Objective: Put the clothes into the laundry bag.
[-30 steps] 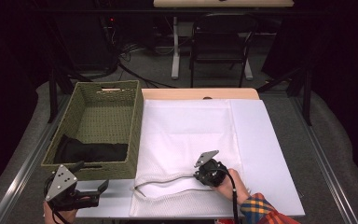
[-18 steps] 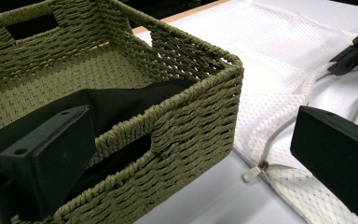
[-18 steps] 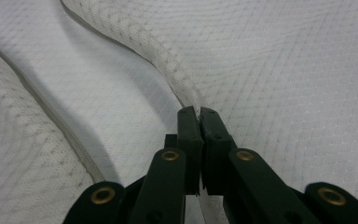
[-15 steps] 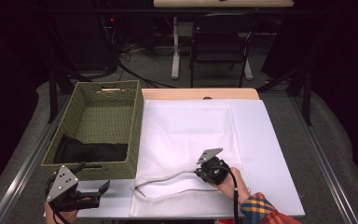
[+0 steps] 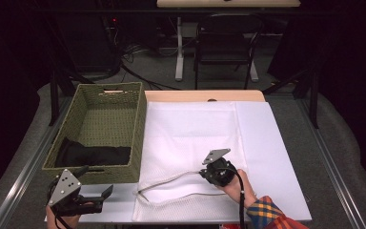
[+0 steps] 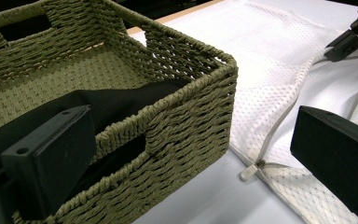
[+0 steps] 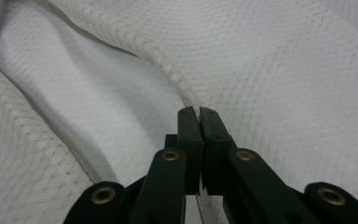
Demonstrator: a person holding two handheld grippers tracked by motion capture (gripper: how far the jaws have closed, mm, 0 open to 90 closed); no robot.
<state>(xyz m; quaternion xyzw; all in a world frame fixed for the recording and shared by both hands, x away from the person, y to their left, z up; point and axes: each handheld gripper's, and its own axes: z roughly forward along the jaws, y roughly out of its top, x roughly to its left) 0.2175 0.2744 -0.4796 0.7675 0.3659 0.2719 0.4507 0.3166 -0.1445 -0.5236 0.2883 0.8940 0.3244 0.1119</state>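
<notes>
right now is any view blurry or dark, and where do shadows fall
High view: bright table, dark room behind. Left gripper view: basket sharp, near tongs soft. Right gripper view: right tongs pinch the mesh bag; a soft shadow lies under its raised edge.

White mesh bag (image 5: 190,138); olive woven basket (image 5: 102,129); plaid sleeve (image 5: 267,214).

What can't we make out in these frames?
- Black cloth in the basket: high view, near part hidden by the basket's front wall; kind of garment unclear.
- Mesh bag contents: its own top layer hides the inside in the high view.
- Bag edge in the right claw: right gripper view, pinched part hidden between the shut jaws.
- Zip pull: tiny in the high view.
</notes>
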